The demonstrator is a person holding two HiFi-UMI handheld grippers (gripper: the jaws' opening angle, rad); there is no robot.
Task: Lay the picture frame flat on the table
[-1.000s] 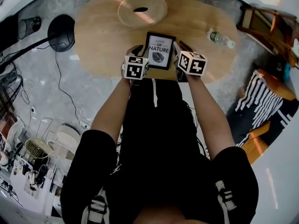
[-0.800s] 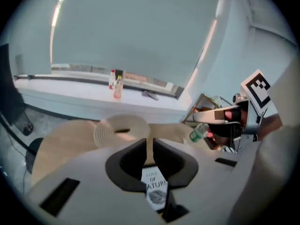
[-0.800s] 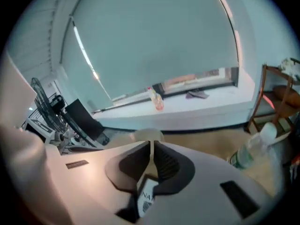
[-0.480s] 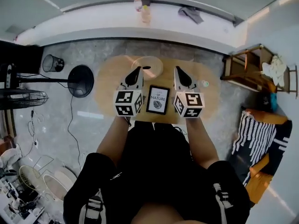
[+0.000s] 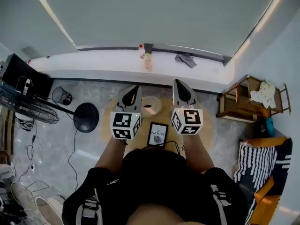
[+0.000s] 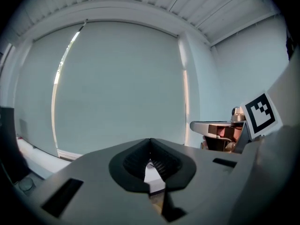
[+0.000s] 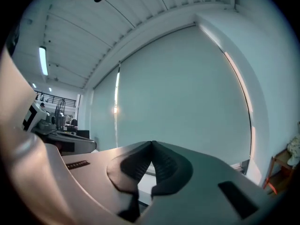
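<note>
The black picture frame (image 5: 158, 134) with a white leaf print lies face up on the oval wooden table (image 5: 164, 112), just in front of the person's body. Both grippers are held up above the table, pointing forward at the far wall and its blind, well clear of the frame. The left gripper (image 5: 134, 89) has its jaws shut tip to tip (image 6: 150, 142) with nothing between them. The right gripper (image 5: 178, 84) is likewise shut and empty (image 7: 152, 145). Neither gripper view shows the frame or the table.
A pale round mat (image 5: 151, 106) lies at the table's far side. A black fan base (image 5: 86, 117) and a wire bin (image 5: 61, 95) stand on the floor to the left. To the right are a wooden shelf (image 5: 239, 102) and a striped cloth (image 5: 260, 163). Bottles (image 5: 147, 60) stand on the window sill.
Both grippers have risen from either side of the frame to high above the table. The head view has tilted up toward the wall. The frame stays on the table.
</note>
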